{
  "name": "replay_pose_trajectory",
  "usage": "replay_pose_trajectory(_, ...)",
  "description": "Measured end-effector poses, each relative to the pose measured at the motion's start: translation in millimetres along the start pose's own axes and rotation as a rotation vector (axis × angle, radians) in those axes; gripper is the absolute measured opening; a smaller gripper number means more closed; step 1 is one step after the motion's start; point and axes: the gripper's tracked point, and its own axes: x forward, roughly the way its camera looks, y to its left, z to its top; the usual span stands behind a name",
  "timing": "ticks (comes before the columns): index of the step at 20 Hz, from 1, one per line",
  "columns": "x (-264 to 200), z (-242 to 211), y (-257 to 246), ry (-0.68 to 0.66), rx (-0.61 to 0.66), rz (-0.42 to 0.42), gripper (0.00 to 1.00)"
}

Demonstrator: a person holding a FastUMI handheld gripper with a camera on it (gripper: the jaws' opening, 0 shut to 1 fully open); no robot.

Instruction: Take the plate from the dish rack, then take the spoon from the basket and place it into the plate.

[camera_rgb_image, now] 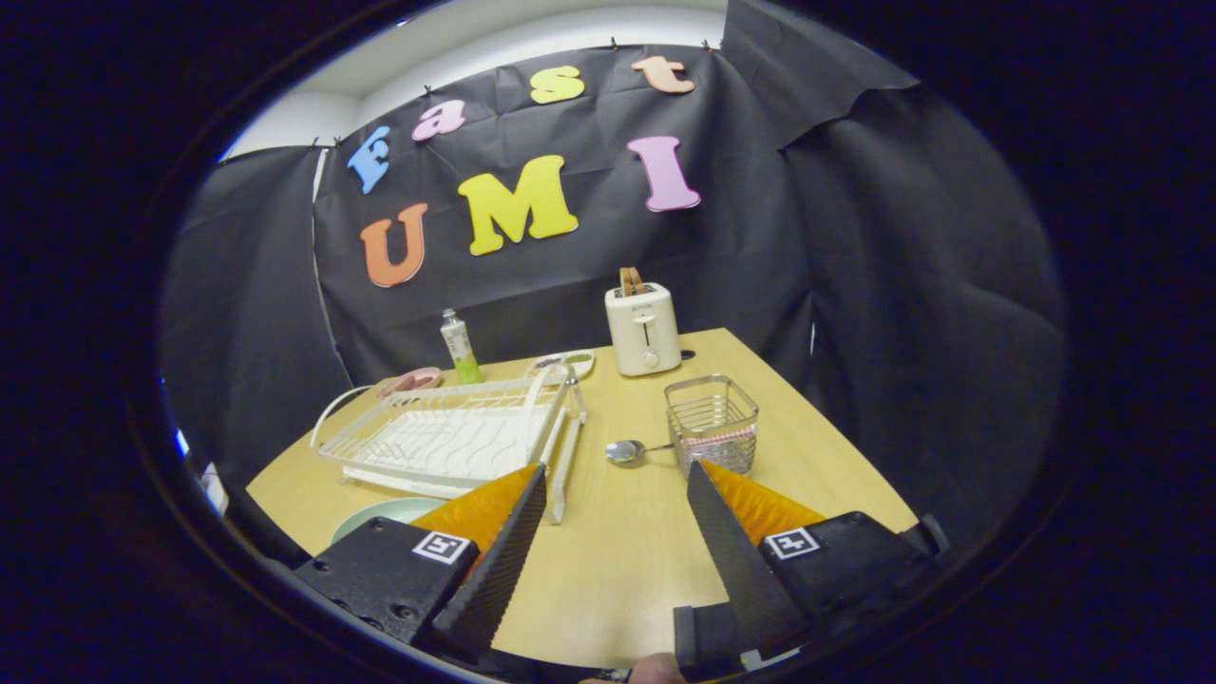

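1. The tool (616,494) stands released, its two fingers spread wide with bare worktop (608,560) between them and nothing in their hold. It hovers above the near part of the worktop, pointing forward and slightly down toward the middle of the frame.

2. Just ahead of the fingertips, a little right of the frame's centre, lies the spoon (627,450). Its bowl rests on the worktop and its handle runs right to the wire basket (712,422); whether the handle passes through the wires I cannot tell.

3. The spoon looks metal: stiff, light, smooth, likely slippery. I would pinch the handle near the bowl, across its narrow width, since the rounded bowl would probably skate out of the fingers.

4. The plate (380,518), pale green, lies flat on the worktop at lower left, partly hidden behind the left finger, just in front of the dish rack (446,437). It seems hard and breakable, so the spoon should be lowered in gently.

5. Beyond, near the wall, stand a toaster (643,328) and a bottle (459,347).
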Motion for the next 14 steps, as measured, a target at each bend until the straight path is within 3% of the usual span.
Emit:
replay_pose_trajectory(6, 9.9, 5.7, -61.9, -0.038, -0.027, -0.073, 0.97)
replay_pose_trajectory(14, 32.4, 9.4, -92.4, -0.018, -0.013, -0.094, 0.97)
